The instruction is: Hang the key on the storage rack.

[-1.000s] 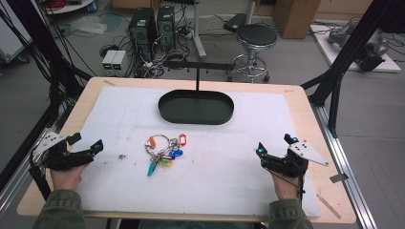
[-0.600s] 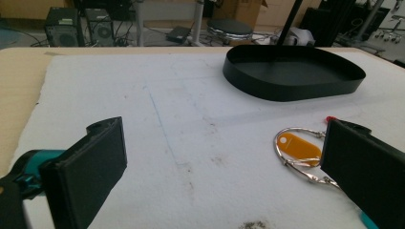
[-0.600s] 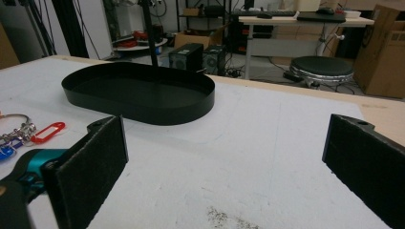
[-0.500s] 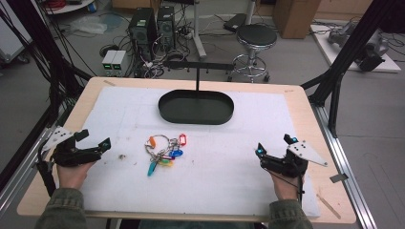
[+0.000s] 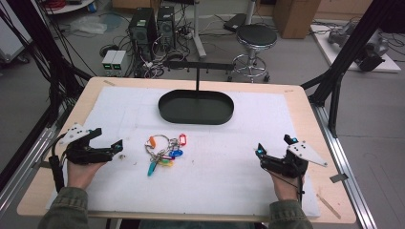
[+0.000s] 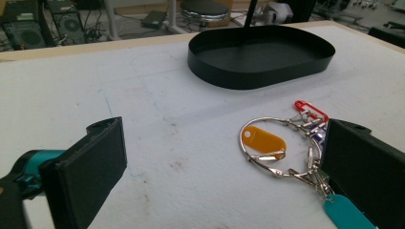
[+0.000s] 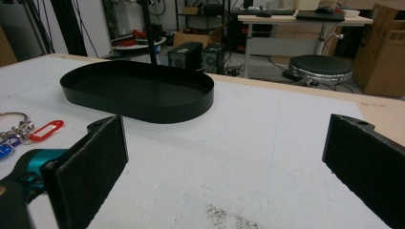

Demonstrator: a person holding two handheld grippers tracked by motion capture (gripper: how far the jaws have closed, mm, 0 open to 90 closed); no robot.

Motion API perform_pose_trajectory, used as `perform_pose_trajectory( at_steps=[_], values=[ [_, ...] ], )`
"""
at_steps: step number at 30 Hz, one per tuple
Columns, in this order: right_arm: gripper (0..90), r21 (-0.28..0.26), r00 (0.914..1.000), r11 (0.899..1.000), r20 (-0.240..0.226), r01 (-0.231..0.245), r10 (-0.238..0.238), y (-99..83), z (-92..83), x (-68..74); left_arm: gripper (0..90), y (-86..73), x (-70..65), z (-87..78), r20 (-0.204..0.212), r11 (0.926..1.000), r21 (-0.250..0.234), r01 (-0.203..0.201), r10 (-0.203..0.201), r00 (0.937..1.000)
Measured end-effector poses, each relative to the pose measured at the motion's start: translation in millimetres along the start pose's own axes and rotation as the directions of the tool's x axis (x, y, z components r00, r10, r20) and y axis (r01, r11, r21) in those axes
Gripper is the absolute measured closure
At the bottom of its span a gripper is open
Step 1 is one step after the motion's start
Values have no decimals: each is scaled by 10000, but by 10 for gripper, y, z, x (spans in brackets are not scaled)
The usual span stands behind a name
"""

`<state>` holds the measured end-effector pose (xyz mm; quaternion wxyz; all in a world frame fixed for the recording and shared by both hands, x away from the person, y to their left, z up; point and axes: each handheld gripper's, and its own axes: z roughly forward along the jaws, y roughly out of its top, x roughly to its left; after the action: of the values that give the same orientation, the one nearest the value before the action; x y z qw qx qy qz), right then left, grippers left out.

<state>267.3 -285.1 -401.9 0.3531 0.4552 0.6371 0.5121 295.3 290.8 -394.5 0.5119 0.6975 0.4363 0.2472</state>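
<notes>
Since the earlier frames, the left gripper (image 5: 111,147) has advanced toward the key bunch (image 5: 164,151), jaws spread wide and empty. The right gripper (image 5: 272,153) remains stationary, jaws likewise apart.

Key bunch (image 5: 164,151): silver ring (image 6: 267,143) and clips, with tags in orange (image 6: 263,140), red (image 6: 310,110), blue (image 5: 175,153), teal (image 6: 345,213) and a yellow-green one (image 5: 166,162).

Tray (image 5: 196,107): plain black, inside and out; thin black post rising behind it.

Table (image 5: 305,102): pale wood at the rim, covered by a white mat (image 5: 229,167) with faint grey-brown smudges and specks.

Left gripper (image 5: 109,147): black body, black felt-like jaw pads, teal fitting behind one jaw, light grey plate on top.

Right gripper (image 5: 272,146): the same black, teal accents, grey plate.

Sleeves: olive green.
</notes>
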Motion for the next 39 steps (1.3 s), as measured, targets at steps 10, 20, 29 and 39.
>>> perform_pose_trajectory(
  at_steps=[10,20,29,39],
  values=[
    [4,-20,10000,10000,0,-11,11,2,-10,5,23,76,-158,137,735,9957,855,-354,292,9969],
    [4,-80,10000,10000,-19,-60,60,2,-10,-2,23,114,-363,352,1263,9837,1556,-907,713,9894],
    [4,-94,10000,10000,-38,-18,18,2,-6,-2,23,171,-501,521,1730,9753,1846,-1215,895,9808],
    [4,-88,10000,9999,-35,-49,48,1,-8,-1,23,153,-620,649,2245,9630,2229,-1517,1007,9693]
  ],
)
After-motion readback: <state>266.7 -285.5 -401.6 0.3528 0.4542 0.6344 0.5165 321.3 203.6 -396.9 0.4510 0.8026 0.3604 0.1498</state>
